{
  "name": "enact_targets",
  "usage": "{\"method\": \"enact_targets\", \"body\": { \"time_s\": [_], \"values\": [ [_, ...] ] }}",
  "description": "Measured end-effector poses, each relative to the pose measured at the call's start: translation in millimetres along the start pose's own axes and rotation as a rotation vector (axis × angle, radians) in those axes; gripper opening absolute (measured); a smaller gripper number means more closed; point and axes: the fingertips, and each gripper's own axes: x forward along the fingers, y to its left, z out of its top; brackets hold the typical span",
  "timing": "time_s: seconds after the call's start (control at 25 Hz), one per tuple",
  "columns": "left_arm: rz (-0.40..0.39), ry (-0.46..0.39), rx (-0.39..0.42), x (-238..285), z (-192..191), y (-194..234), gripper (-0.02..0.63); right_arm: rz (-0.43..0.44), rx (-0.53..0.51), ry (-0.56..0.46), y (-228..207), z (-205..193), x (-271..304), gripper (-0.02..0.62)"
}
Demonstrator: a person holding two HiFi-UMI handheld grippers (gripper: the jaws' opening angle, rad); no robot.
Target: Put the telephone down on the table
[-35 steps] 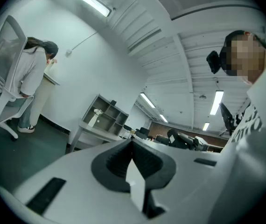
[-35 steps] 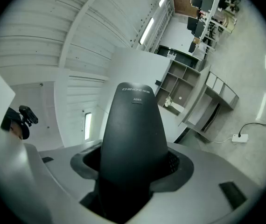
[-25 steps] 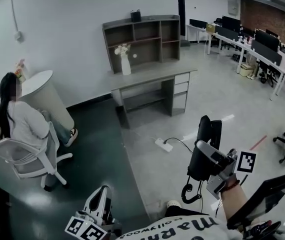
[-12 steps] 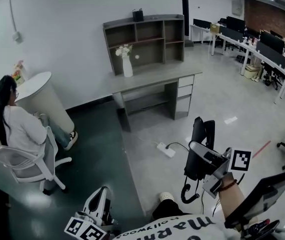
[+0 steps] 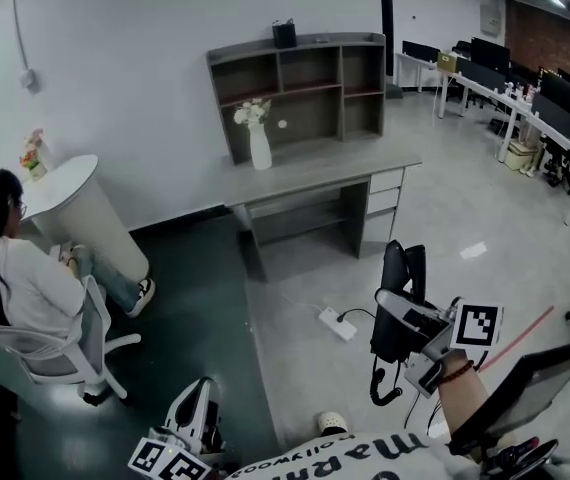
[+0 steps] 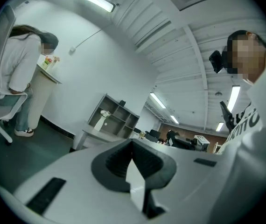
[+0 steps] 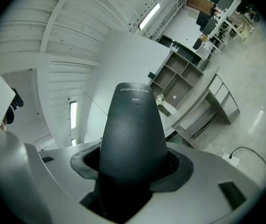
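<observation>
All across the head view, looking down on the floor [image 5: 445, 208], dark at the left and pale at the right. Facing the grey surface [image 5: 325, 164] standing against the white wall, carrying a shelf unit [image 5: 300, 80] along its back and drawers at its right end. Taking in, at the left, a white round stand [image 5: 85, 208] and a person [image 5: 25, 278] sitting in a white chair [image 5: 70, 353] just beside it, back turned. Holding the right gripper [image 5: 412, 330] low at the right, over the pale floor and well apart from the surface. Clamping the black telephone [image 5: 402, 268] there, in the air and not on the surface: in the right gripper view, both jaws pressing its sides, its far end pointing up and away. Carrying the left gripper [image 5: 195, 416] at the bottom left, jaws meeting with nothing between them in the left gripper view. Noting a white vase [image 5: 260, 150] of pale flowers standing upright on the surface before the shelf unit, a white power strip [image 5: 336, 322] lying on the floor between the surface and the right gripper, a small dark box [image 5: 284, 34] sitting on top of the shelf unit, and a dark cord [image 5: 383, 388] hanging below the telephone.
</observation>
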Motion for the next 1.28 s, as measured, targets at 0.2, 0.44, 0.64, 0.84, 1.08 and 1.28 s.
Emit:
{"method": "enact_targets", "body": {
  "time_s": [0.2,0.44,0.64,0.84,1.08,1.28],
  "values": [
    [0.029,-0.022,0.000,55.9,-0.1,2.3,0.009,0.030,-0.012,0.038,-40.2,36.3,30.9,0.284],
    [0.059,-0.041,0.006,79.0,0.5,1.9,0.009,0.040,-0.099,0.075,-61.8,52.7,50.5,0.284],
    [0.083,-0.037,-0.003,84.7,-4.4,9.9,0.009,0.070,-0.099,0.079,-67.0,52.8,62.3,0.284],
    [0.074,-0.031,-0.008,92.4,-4.4,6.2,0.009,0.019,-0.101,0.111,-86.0,45.6,58.6,0.284],
    [0.077,-0.030,0.000,97.2,-1.4,8.3,0.009,0.012,-0.108,0.108,-91.2,47.2,57.8,0.284],
    [0.069,-0.028,-0.015,104.1,-1.8,10.1,0.009,-0.014,-0.161,0.115,-87.6,54.3,60.5,0.284]
  ]
}}
